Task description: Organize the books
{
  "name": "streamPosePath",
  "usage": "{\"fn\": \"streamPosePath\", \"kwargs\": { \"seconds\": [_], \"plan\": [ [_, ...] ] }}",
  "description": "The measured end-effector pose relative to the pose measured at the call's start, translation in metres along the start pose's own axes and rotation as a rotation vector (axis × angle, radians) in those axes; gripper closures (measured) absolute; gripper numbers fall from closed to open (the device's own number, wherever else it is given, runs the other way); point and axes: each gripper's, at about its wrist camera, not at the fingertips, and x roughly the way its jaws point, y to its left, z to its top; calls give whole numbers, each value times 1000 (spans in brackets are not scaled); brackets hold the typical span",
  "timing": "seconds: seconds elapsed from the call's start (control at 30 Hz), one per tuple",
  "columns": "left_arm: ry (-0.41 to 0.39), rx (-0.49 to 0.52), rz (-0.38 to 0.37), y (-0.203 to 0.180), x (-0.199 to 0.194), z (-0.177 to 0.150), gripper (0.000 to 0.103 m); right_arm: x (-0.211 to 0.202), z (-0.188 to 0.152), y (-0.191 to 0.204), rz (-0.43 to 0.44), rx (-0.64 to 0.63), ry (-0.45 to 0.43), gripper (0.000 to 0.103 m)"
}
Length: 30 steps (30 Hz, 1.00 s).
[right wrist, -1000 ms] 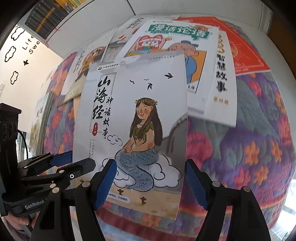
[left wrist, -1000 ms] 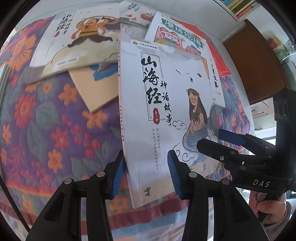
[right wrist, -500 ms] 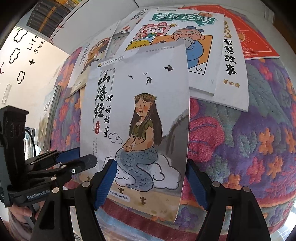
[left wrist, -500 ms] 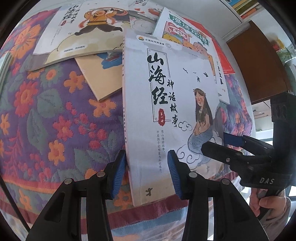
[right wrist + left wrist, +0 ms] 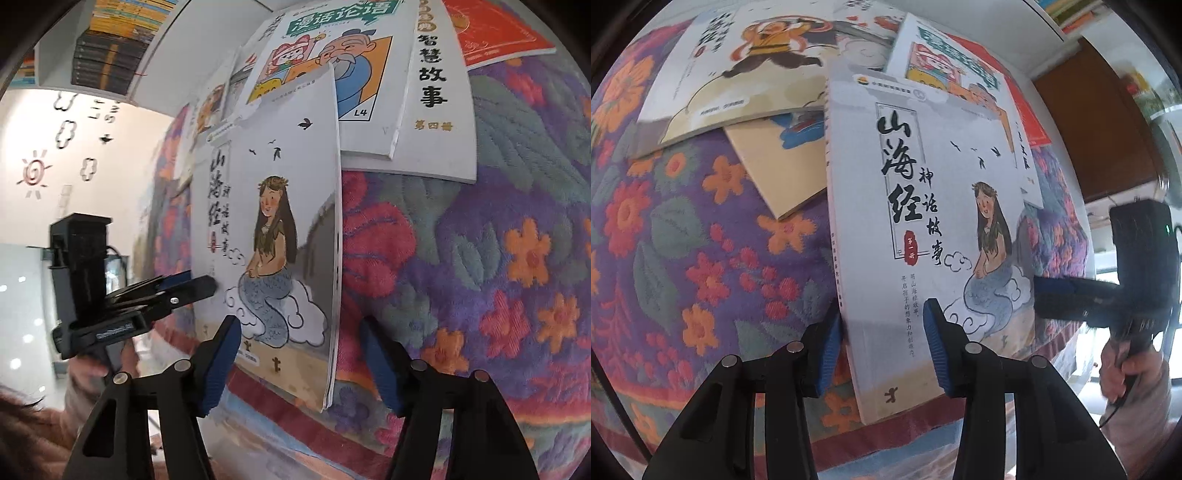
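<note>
Mermaid book: thin, flat, glossy paper cover.

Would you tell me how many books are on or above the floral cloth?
7. The mermaid book is held up; behind it lie the green-titled book, white book and red book; leftward lie the warrior book, tan book and grey-white book. Others may be hidden.

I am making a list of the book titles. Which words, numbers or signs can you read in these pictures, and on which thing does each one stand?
"山海经 神话故事", red seal "第一册": mermaid book, spine side between the left gripper's jaws.
"漫话论语", "L4": cartoon book.
"智慧故事", "第四册": white book.
Small lines on the mermaid cover, the label on the left gripper seen from the right wrist view, the wall lettering: too blurred.
</note>
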Motion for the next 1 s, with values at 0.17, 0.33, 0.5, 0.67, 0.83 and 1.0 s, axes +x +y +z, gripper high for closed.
{"fn": "streamPosePath", "kwargs": {
  "seconds": [0.17,0.33,0.5,0.67,0.83,1.0],
  "plan": [
    [4,28,-40,2,1,4,64,-1,7,-7,73,-14,23,39],
    [21,75,-67,1,4,13,65,-6,6,-13,72,-21,10,54],
    [33,51,-108,7,6,24,67,-7,11,-11,70,-51,2,54],
    [34,-2,-99,8,8,29,67,-5,15,-7,40,-78,-7,61],
    [36,-29,-145,11,11,36,67,-6,18,-19,84,-20,-15,65],
    [36,-15,-137,11,9,38,67,-8,20,-35,108,50,-26,85]
  ]
}}
